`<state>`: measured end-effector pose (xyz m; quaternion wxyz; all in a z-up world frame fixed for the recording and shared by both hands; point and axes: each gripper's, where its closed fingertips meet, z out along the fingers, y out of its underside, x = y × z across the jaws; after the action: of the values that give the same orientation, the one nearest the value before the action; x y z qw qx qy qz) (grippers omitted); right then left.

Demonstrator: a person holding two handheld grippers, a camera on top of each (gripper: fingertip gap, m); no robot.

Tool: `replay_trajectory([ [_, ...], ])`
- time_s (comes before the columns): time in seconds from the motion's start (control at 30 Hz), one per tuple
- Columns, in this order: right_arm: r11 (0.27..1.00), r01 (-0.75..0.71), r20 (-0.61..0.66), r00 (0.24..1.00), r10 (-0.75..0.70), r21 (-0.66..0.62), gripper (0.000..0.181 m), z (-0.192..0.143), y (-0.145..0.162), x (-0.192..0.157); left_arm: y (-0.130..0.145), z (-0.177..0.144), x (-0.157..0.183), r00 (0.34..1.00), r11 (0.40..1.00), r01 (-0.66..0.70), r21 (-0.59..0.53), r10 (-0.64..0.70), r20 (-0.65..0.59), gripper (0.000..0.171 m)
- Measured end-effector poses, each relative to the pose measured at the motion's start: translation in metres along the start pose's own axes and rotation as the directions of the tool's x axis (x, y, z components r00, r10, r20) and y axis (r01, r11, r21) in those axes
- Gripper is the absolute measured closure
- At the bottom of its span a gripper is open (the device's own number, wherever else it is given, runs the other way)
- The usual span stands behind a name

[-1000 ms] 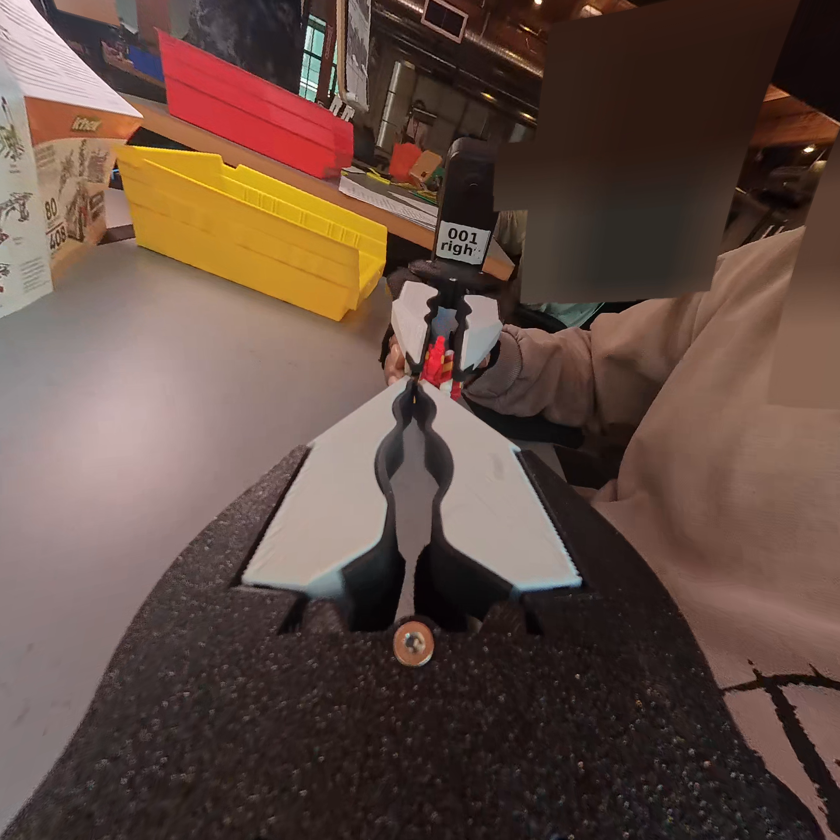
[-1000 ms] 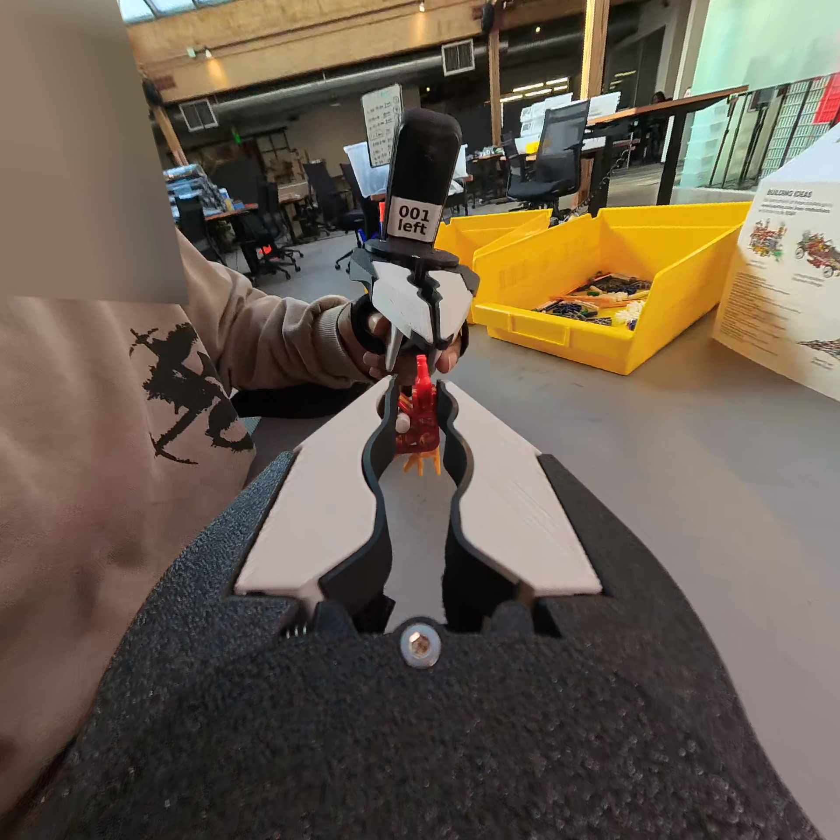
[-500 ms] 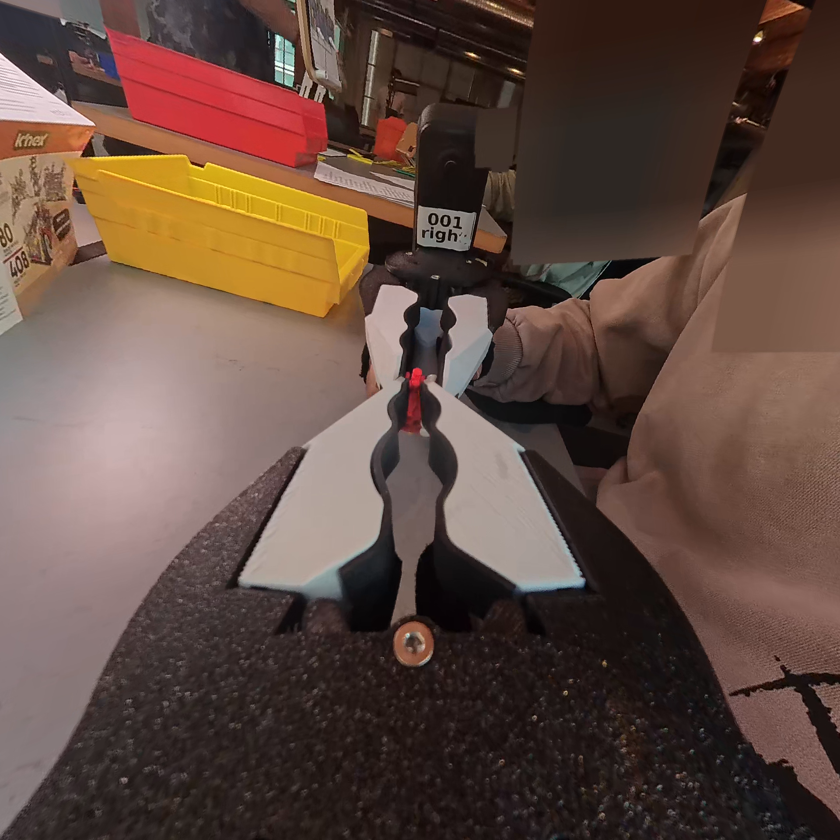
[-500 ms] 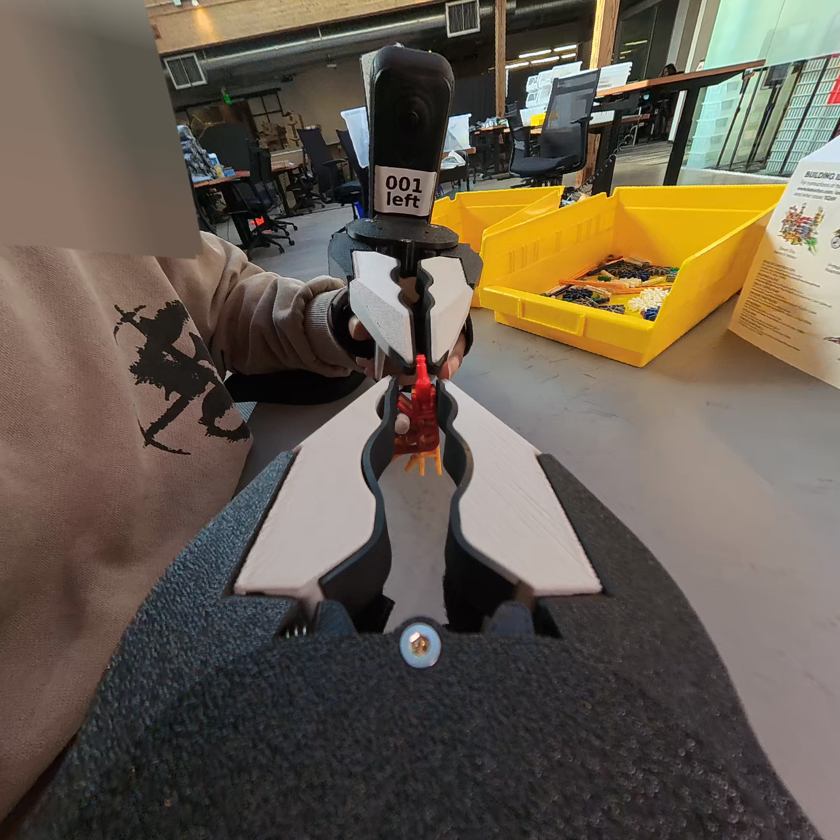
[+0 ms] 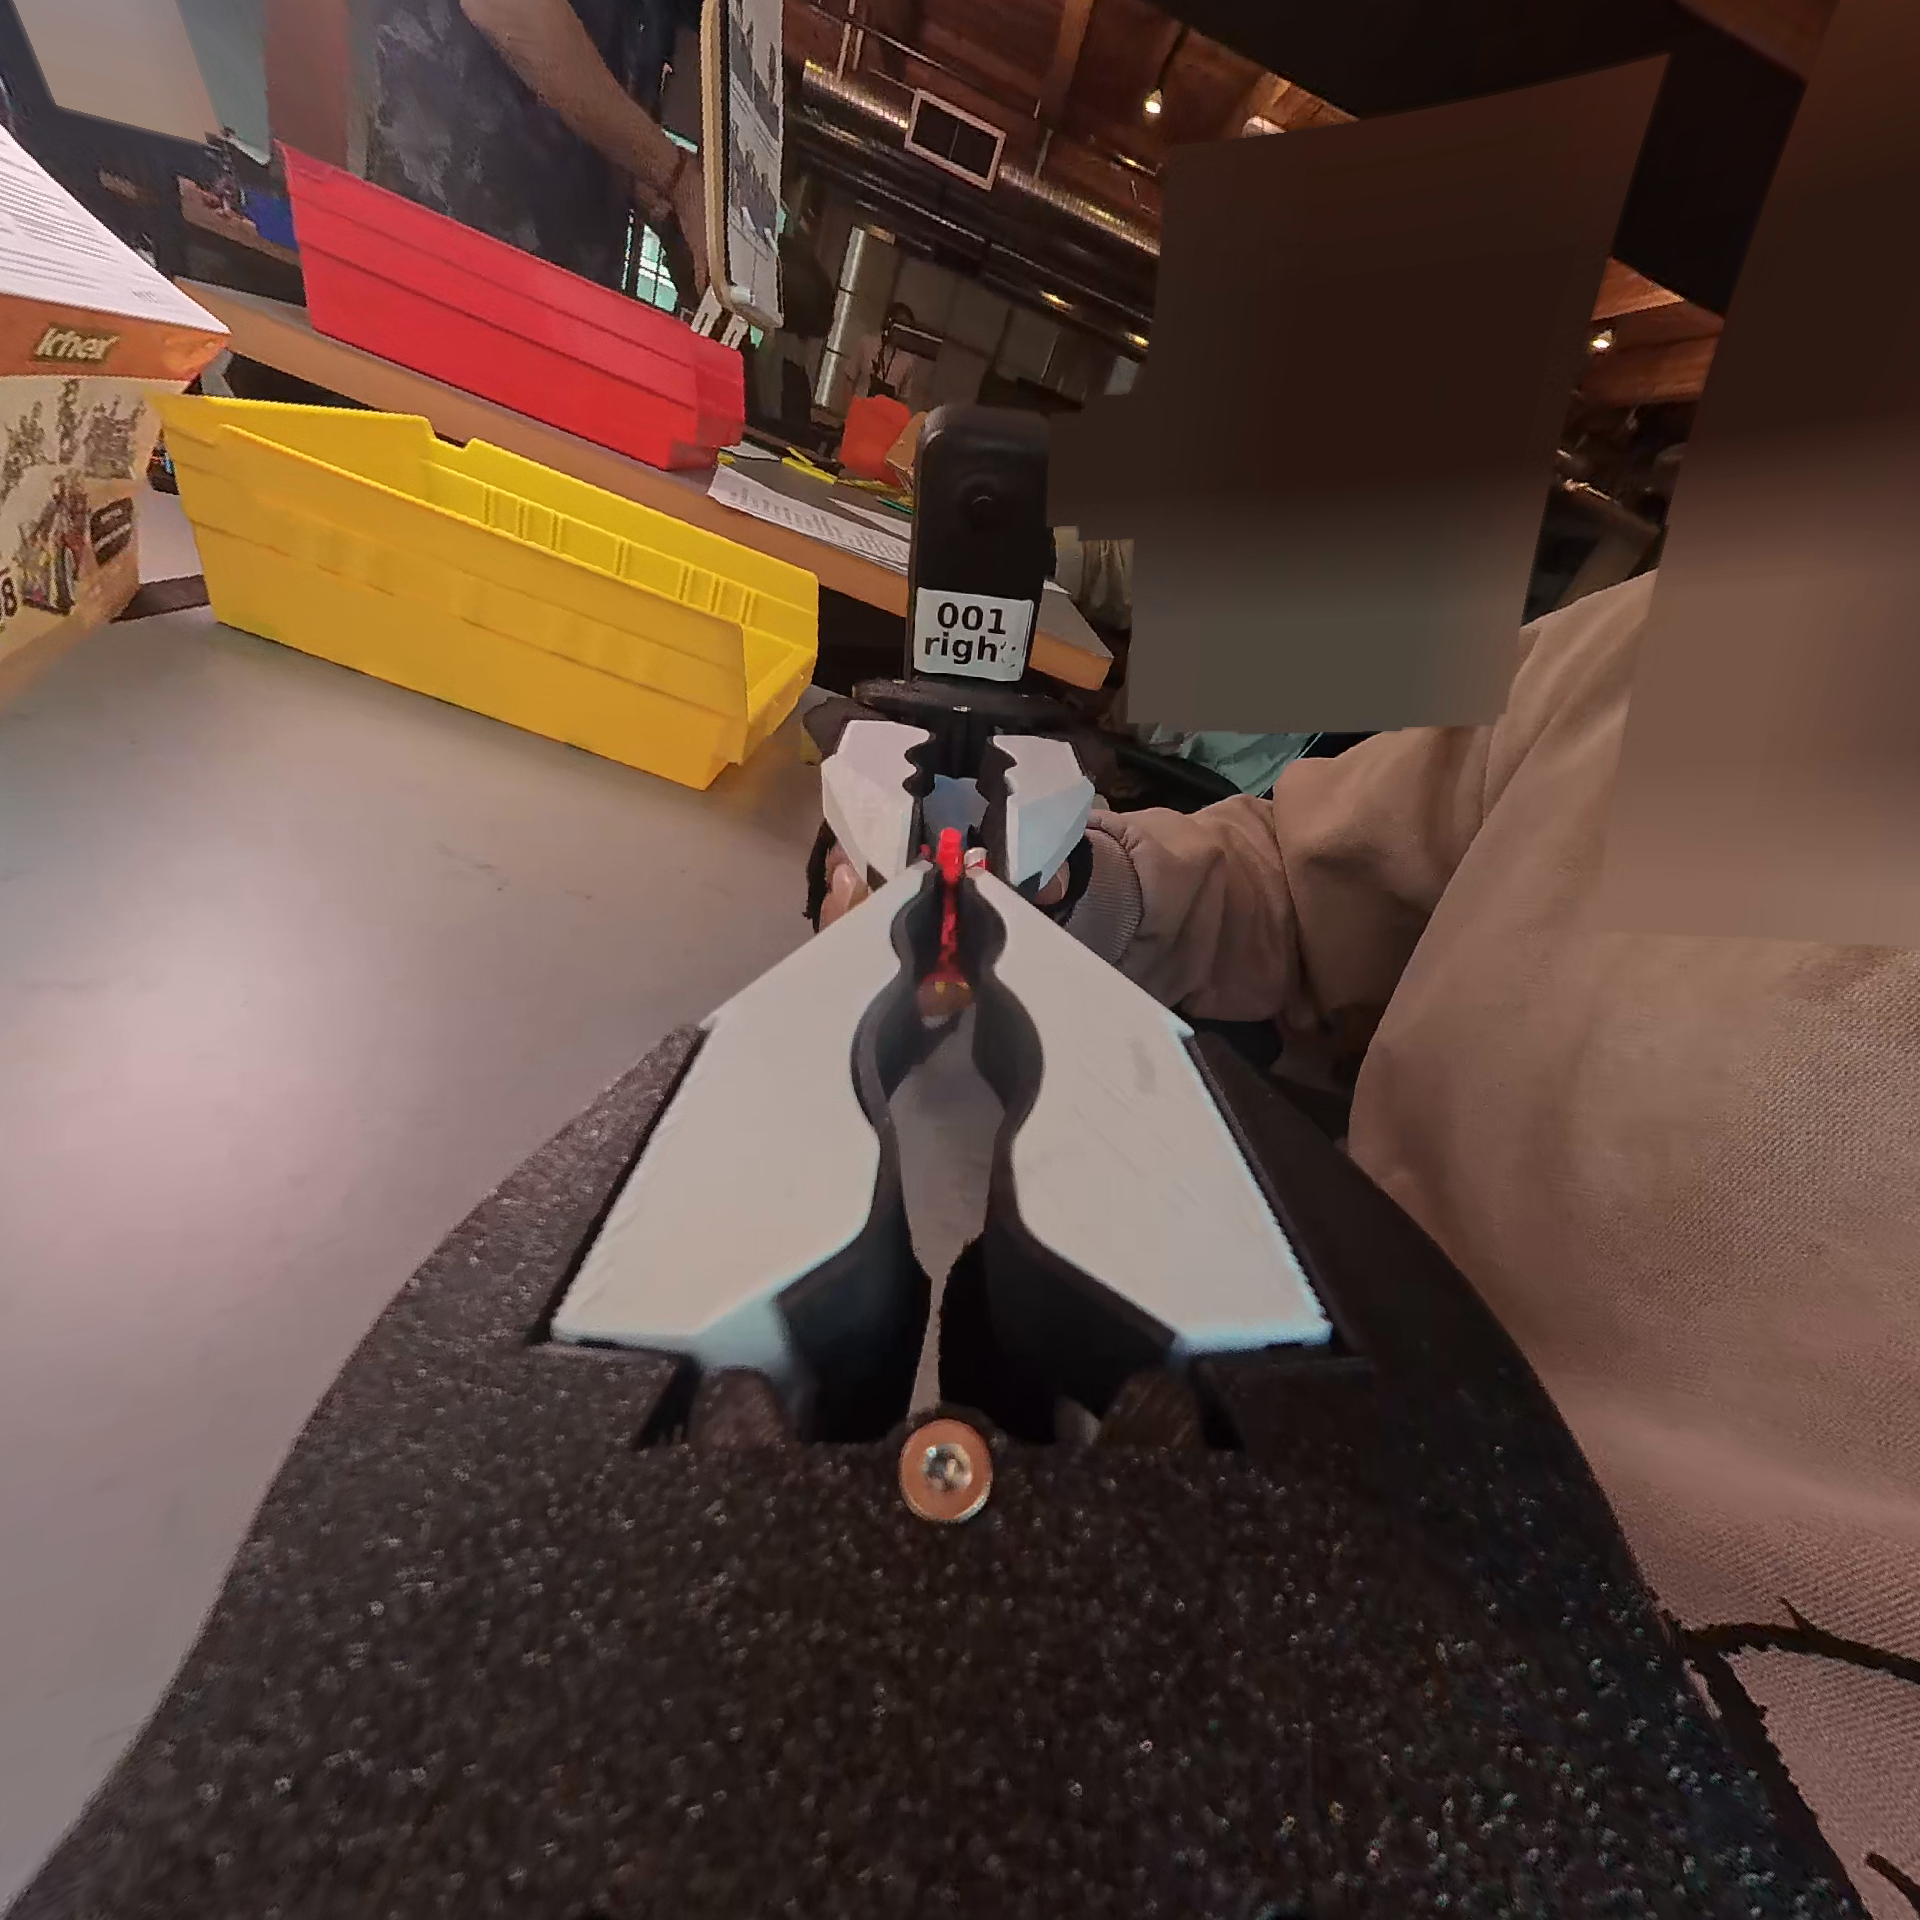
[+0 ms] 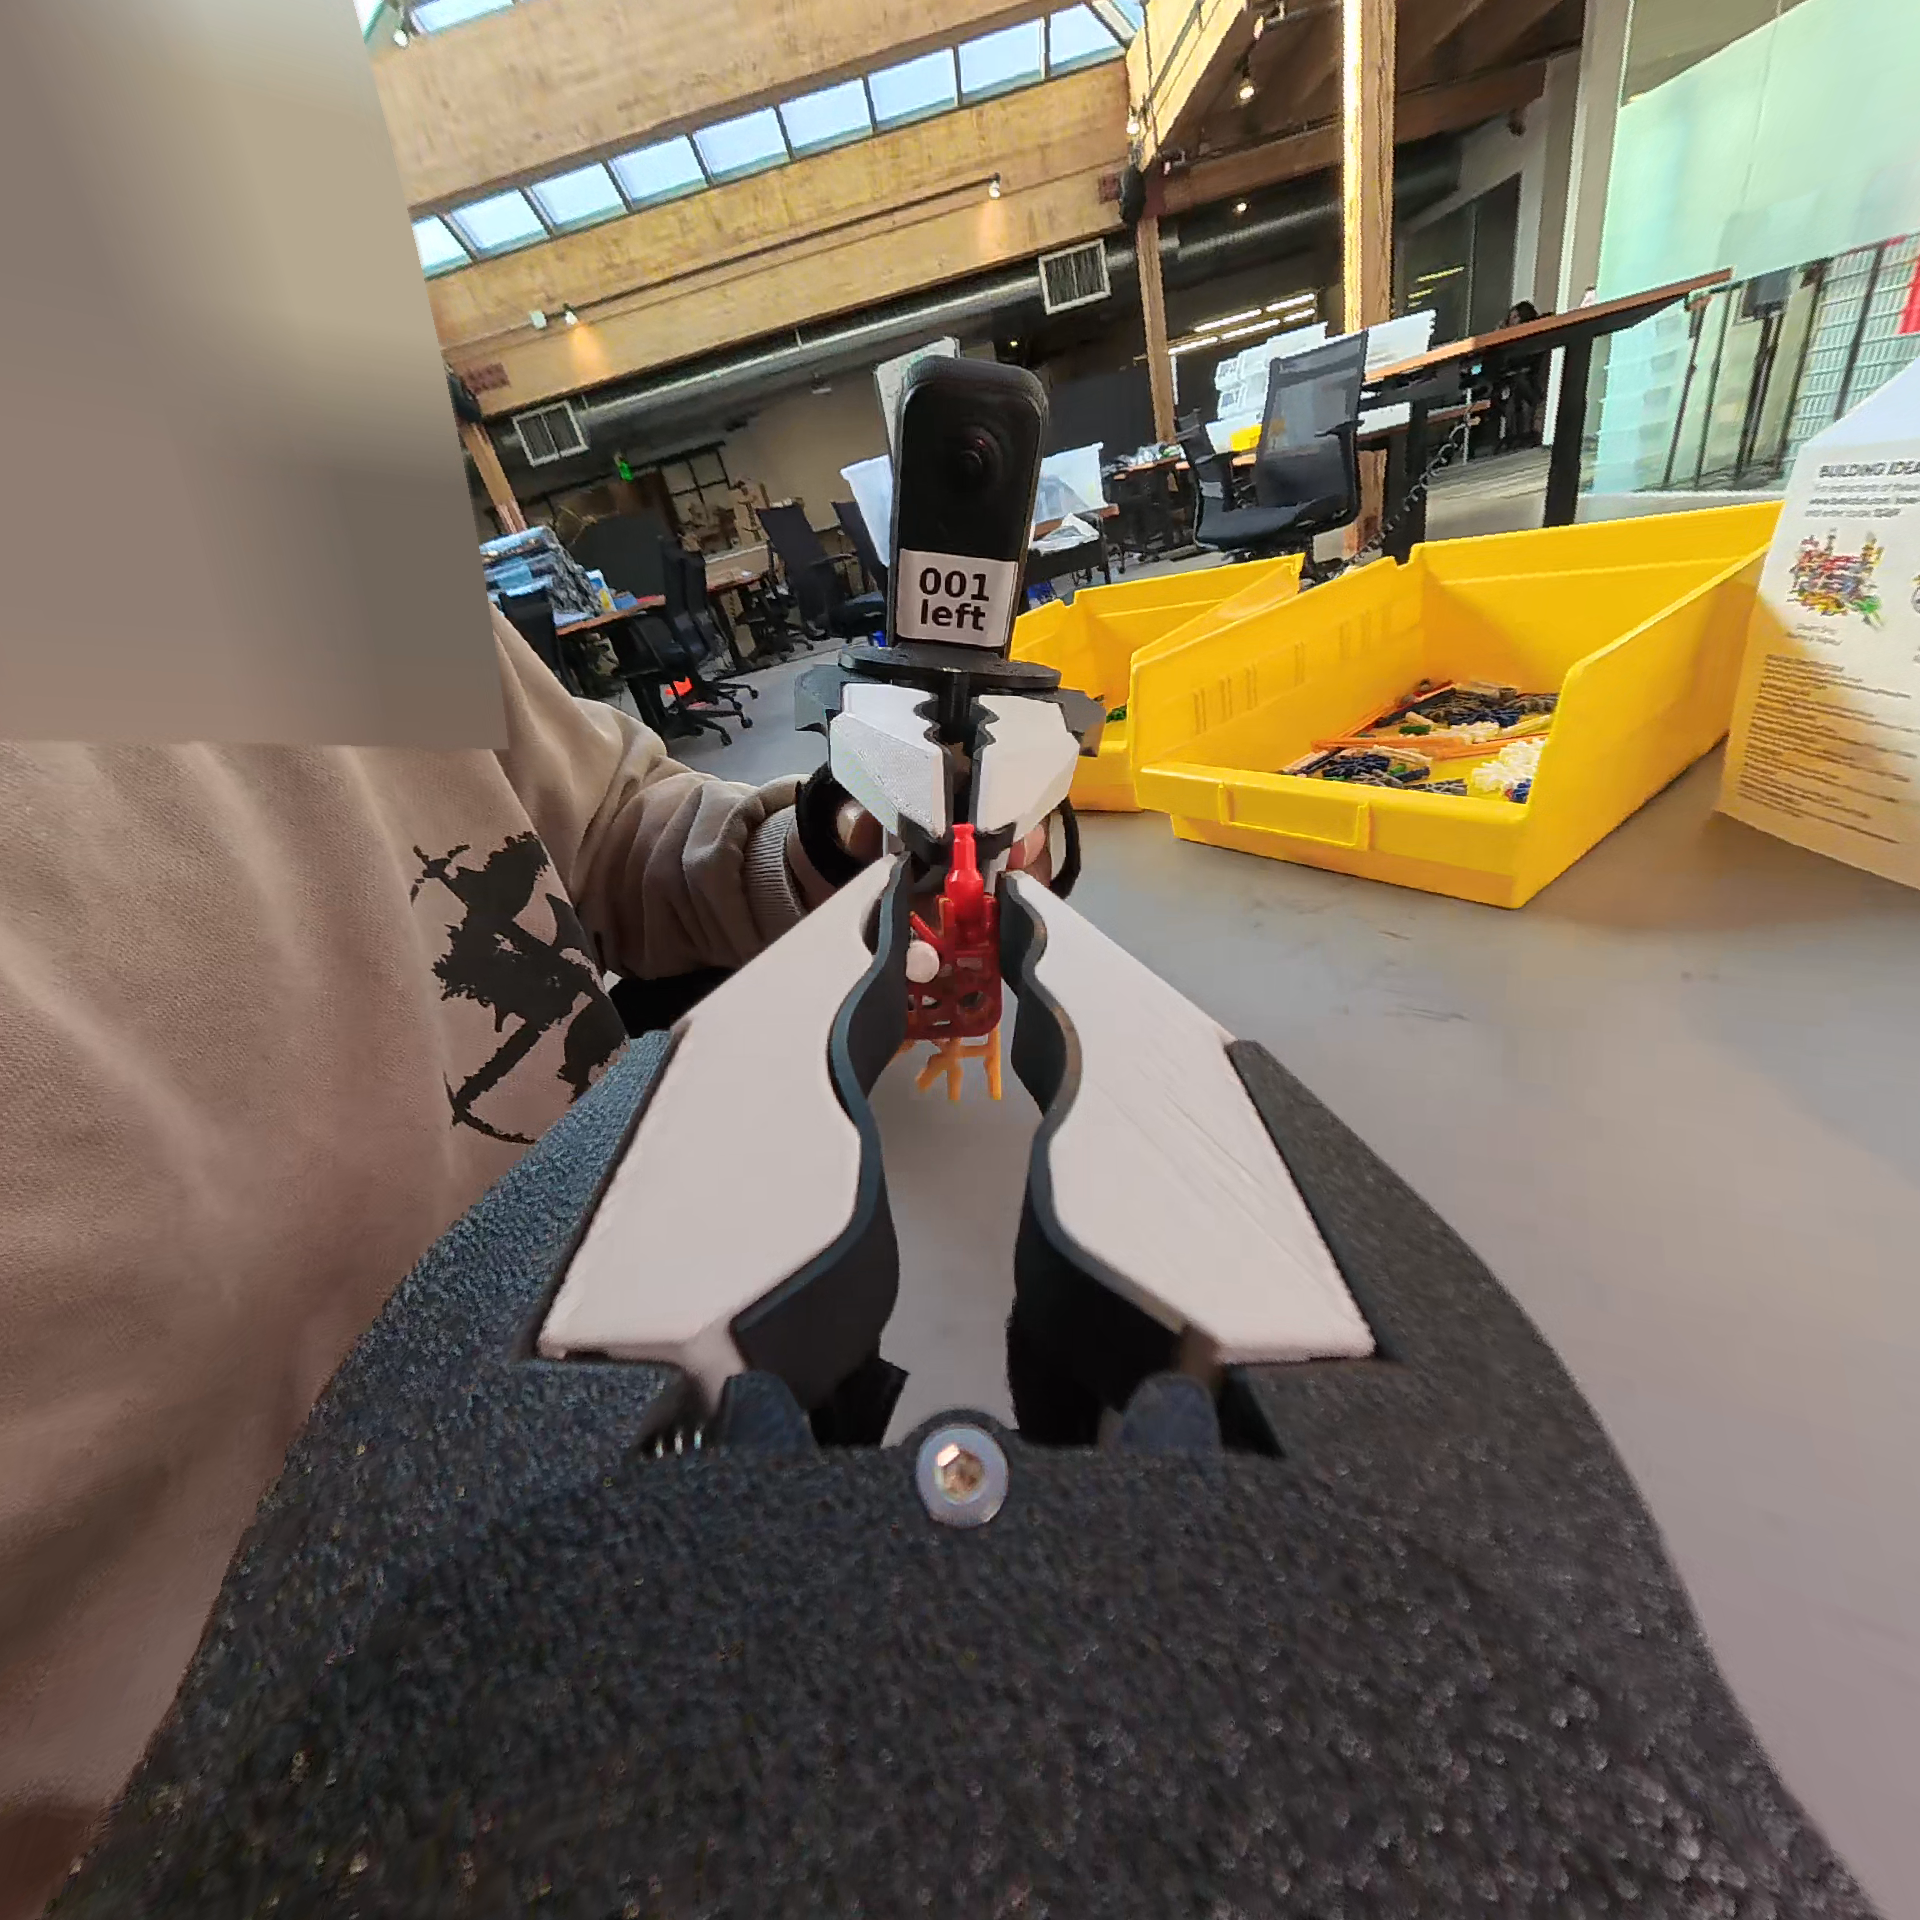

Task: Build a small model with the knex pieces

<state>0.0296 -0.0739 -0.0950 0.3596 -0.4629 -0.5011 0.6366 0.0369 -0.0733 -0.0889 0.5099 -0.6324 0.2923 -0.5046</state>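
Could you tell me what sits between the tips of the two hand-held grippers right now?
A small red plastic toy piece with orange prongs bridges them: the right hand-held gripper clamps it, and the left hand-held gripper pinches its thin red rod. Both wrist views show it.

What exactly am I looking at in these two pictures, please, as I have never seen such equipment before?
A person holds two hand-held grippers, each carrying a camera that looks along its two white fingers. The left wrist view shows the left gripper shut on a thin red rod; the right gripper faces it, shut on a small red and orange toy assembly. The two meet tip to tip above a grey table. On the table stand a yellow bin of small building pieces and a printed box.
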Motion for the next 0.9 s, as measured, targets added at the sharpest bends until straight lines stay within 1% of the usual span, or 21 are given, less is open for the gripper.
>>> replay_trajectory([
  [0.17, 0.999, -0.028, 0.036, 0.999, 0.028, -0.018, 0.169, -0.001, 0.006, -0.003, 0.008, -0.001, 0.002, 1.0, 1.0, -0.003, -0.023, 0.003, -0.017, 0.171],
  [0.27, 0.999, -0.022, 0.032, 0.999, 0.024, -0.046, 0.169, -0.001, 0.011, -0.002, 0.013, -0.001, 0.0, 1.0, 0.999, 0.003, -0.042, -0.004, -0.015, 0.171],
  [0.33, 0.996, -0.018, 0.006, 1.0, 0.019, -0.087, 0.169, 0.0, 0.018, 0.003, 0.02, -0.001, -0.007, 1.0, 0.997, 0.019, -0.08, -0.018, 0.009, 0.17],
  [0.4, 0.99, 0.025, -0.036, 0.999, -0.031, -0.141, 0.168, 0.001, 0.026, 0.007, 0.023, -0.001, -0.011, 0.999, 0.996, 0.021, -0.088, -0.019, 0.026, 0.169],
  [0.6, 0.987, 0.038, -0.057, 0.997, -0.047, -0.158, 0.168, 0.004, 0.026, 0.008, 0.02, 0.001, -0.011, 1.0, 0.998, 0.019, -0.052, -0.017, 0.025, 0.168],
  [0.67, 0.988, 0.042, -0.055, 0.997, -0.051, -0.149, 0.168, 0.005, 0.025, 0.006, 0.019, 0.002, -0.009, 1.0, 0.999, 0.007, -0.053, -0.006, 0.022, 0.168],
  [0.8, 0.99, 0.046, -0.047, 0.997, -0.053, -0.133, 0.169, 0.004, 0.022, 0.003, 0.02, 0.0, -0.007, 0.999, 0.994, -0.04, -0.098, 0.043, 0.032, 0.171],
  [0.9, 0.994, 0.019, -0.034, 0.999, -0.022, -0.105, 0.169, 0.002, 0.018, 0.004, 0.02, -0.002, -0.008, 1.0, 0.995, -0.015, -0.094, 0.018, 0.026, 0.171],
])
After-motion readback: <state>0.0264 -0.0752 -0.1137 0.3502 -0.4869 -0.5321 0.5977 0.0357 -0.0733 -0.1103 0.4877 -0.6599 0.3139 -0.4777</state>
